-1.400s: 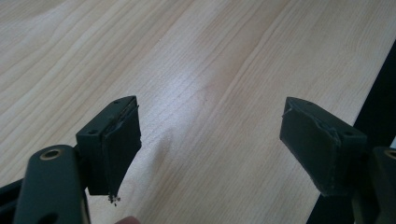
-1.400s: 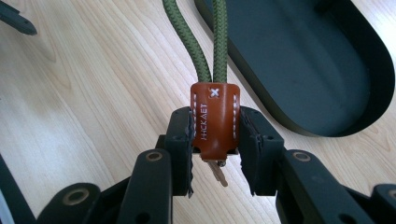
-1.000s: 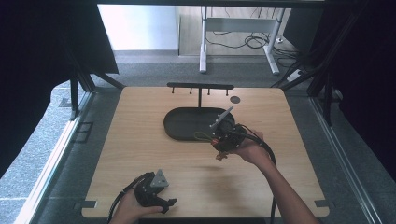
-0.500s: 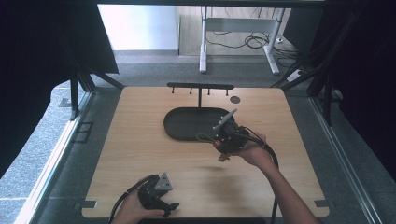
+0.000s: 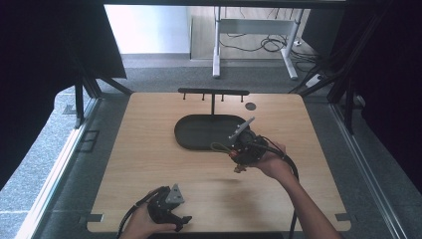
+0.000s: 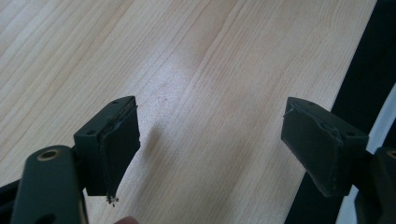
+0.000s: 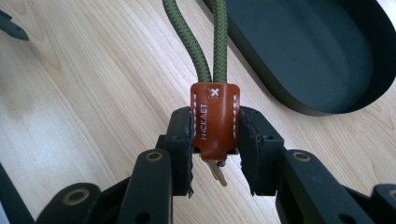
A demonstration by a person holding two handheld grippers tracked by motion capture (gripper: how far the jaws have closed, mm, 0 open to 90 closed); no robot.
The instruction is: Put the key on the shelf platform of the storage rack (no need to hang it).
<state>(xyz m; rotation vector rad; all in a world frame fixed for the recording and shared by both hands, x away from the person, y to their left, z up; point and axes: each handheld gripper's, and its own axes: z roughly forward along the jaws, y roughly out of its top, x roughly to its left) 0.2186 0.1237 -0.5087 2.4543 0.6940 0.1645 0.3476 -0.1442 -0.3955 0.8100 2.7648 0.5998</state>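
Keychain (image 7: 214,119), a brown leather tab with white stitching and a doubled olive-green cord loop (image 7: 212,42), sits pinched between the jaws of the right gripper (image 7: 215,135), which are closed tight on the tab's two sides; a small metal piece pokes out below the leather. Nearest the person, the left gripper (image 5: 166,206) rests at the front edge of the wooden surface (image 5: 149,149), its jaws spread wide with nothing between them, bare wood showing in the gap in the left gripper view. Farther in, the right gripper (image 5: 238,149) hangs over the surface just by the right end of the dark oval tray (image 5: 199,132), with the cord reaching toward the tray's rim. The keychain's long axis runs straight out from the jaws, tab at the near end and the loop pointing away along the gripper's line. Behind the tray stands a black rack (image 5: 214,93) with short pegs. The grip is only on the smooth leather, so I judge the tab could slide out if the hand swings quickly, and the limp loop may fold or miss a peg if it is brought in tilted.
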